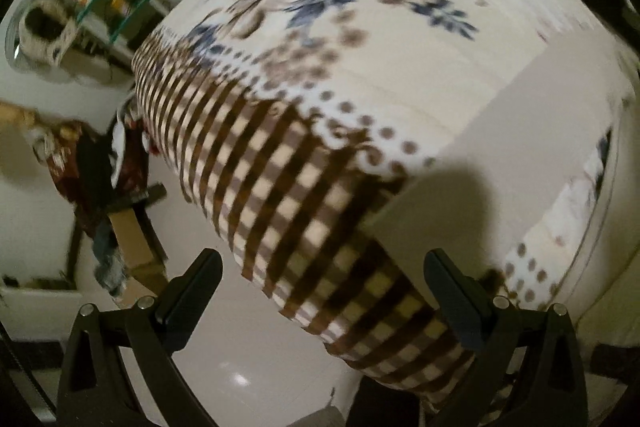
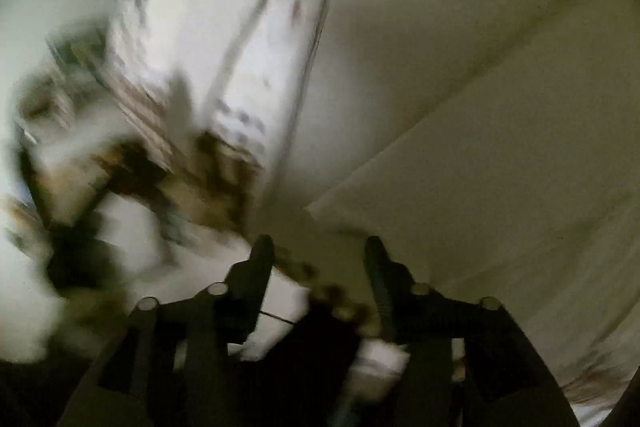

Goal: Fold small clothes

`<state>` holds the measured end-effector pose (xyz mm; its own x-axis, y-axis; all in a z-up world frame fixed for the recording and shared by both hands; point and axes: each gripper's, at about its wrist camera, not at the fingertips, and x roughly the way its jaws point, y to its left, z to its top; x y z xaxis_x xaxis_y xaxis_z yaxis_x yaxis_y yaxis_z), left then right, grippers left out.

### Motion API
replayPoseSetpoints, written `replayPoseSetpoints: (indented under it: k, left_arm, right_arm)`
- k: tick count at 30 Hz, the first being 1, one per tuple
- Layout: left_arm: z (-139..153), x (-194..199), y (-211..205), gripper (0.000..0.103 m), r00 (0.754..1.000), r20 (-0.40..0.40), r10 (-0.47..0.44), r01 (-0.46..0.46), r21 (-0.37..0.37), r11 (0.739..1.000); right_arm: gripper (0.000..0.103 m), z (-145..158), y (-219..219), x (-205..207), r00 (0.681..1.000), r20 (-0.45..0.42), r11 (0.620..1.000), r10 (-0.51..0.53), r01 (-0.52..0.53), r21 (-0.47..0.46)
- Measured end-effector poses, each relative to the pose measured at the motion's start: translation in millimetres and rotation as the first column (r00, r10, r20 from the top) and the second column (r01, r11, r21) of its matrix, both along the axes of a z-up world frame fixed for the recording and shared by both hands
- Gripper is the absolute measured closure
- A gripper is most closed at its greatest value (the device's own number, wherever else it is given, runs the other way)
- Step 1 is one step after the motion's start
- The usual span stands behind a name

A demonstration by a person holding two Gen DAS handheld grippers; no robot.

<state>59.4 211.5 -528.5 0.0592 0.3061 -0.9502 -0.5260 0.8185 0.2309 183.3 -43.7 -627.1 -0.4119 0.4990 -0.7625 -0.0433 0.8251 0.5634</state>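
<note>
Spanning the bottom of the left wrist view, left gripper [image 1: 322,291] with black fingers [image 1: 192,291] spread wide, nothing held between them; under and beyond the tips, edge of a bed with a checked brown-and-cream border [image 1: 320,227] running diagonally across the gap; past the border, dotted band, then blue and brown floral print on a white bedspread [image 1: 360,7]; pale cream cloth [image 1: 500,163], plain and flat, lying on the bedspread at the right, its near corner just ahead of the right-hand finger, a dark shadow falling over that corner; below the bed edge, glossy light floor [image 1: 240,367]; further left, cardboard box [image 1: 134,247] and a heap of dark red and blue clothes [image 1: 80,167] on the floor; at the far wall, glass shelf unit [image 1: 116,3] with small items, blurred. Filling the bottom of the right wrist view, right gripper [image 2: 316,255] with fingers partly apart, gap narrower than on the left; blurred brown-dotted fabric [image 2: 332,295] lying low between the fingers near their bases, grip on it not determinable through the motion blur; just ahead of the tips, a corner of the same pale cream cloth [image 2: 480,187], its folded edges spreading up and right; left of the cloth, patterned bedspread [image 2: 256,67] smeared by blur; further left, dark and brown shapes, not identifiable.
</note>
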Motion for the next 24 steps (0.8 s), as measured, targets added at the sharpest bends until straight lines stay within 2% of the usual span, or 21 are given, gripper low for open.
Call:
replayPoseSetpoints:
  k: [1, 3, 5, 6, 8, 10, 11, 12, 13, 14, 15, 17, 18, 20, 22, 24]
  left_arm:
    - [-1, -4, 9, 0.0, 1.0, 0.012, 0.025, -0.025, -0.025, 0.999]
    - [-9, -8, 21, 0.0, 0.998, 0.01, 0.061, -0.06, -0.081, 0.995]
    - [-26, -8, 33, 0.0, 0.994, 0.004, 0.112, -0.109, -0.204, 0.973]
    - [-35, -8, 37, 0.0, 0.99, 0.006, 0.14, -0.134, -0.27, 0.954]
    - [-57, -6, 43, 0.0, 0.977, 0.01, 0.212, -0.189, -0.419, 0.888]
    - [-73, -2, 43, 0.013, 0.964, 0.01, 0.265, -0.227, -0.487, 0.844]
    - [-77, 1, 40, 0.017, 0.96, 0.016, 0.278, -0.234, -0.496, 0.836]
    - [-78, 5, 37, 0.024, 0.959, 0.027, 0.282, -0.235, -0.485, 0.843]
    - [-75, 10, 32, 0.03, 0.96, 0.045, 0.277, -0.227, -0.456, 0.861]
    - [-72, 14, 27, 0.048, 0.963, 0.055, 0.264, -0.215, -0.433, 0.875]
    - [-68, 18, 22, 0.076, 0.968, 0.058, 0.244, -0.2, -0.409, 0.89]
    - [-56, 26, 11, 0.098, 0.981, 0.066, 0.18, -0.146, -0.347, 0.926]
    - [-50, 28, 7, 0.102, 0.984, 0.073, 0.162, -0.13, -0.328, 0.936]
    - [-29, 36, -2, 0.102, 0.986, 0.123, 0.111, -0.067, -0.32, 0.945]
    - [2, 44, -23, 0.102, 0.985, 0.173, 0.006, 0.04, -0.261, 0.965]
    - [33, 51, -51, 0.102, 0.97, 0.216, -0.113, 0.159, -0.214, 0.964]
  right_arm:
    - [0.048, 2, -17, 4, 0.998, 0.001, 0.998, -0.065, 0.065, 0.005]
    - [0.045, 2, -58, 10, 0.982, 0.03, 0.98, -0.189, 0.19, -0.063]
    - [0.045, -3, -91, 19, 0.963, 0.047, 0.956, -0.267, 0.271, -0.116]
    - [0.045, -7, -106, 21, 0.953, 0.049, 0.942, -0.299, 0.303, -0.143]
    - [0.045, -11, -134, 24, 0.934, 0.053, 0.918, -0.352, 0.356, -0.175]
    - [0.045, -10, -151, 27, 0.92, 0.058, 0.901, -0.386, 0.39, -0.189]
    - [0.045, -11, -158, 26, 0.914, 0.064, 0.894, -0.4, 0.404, -0.196]
    - [0.045, -10, -161, 24, 0.912, 0.067, 0.89, -0.404, 0.409, -0.202]
    - [0.045, -11, -165, 23, 0.91, 0.071, 0.885, -0.408, 0.414, -0.212]
    - [0.045, -10, -172, 21, 0.908, 0.071, 0.883, -0.412, 0.417, -0.215]
    - [0.045, -7, -178, 17, 0.907, 0.07, 0.882, -0.415, 0.42, -0.216]
    - [0.045, -7, -184, 9, 0.903, 0.062, 0.878, -0.424, 0.427, -0.217]
    - [0.045, -7, -181, 3, 0.902, 0.06, 0.876, -0.427, 0.43, -0.218]
    - [0.045, -8, -176, -6, 0.896, 0.052, 0.869, -0.441, 0.441, -0.223]
    - [0.045, -8, -182, -14, 0.887, 0.039, 0.863, -0.461, 0.458, -0.214]
    - [0.045, -8, -188, -21, 0.875, 0.031, 0.853, -0.484, 0.479, -0.206]
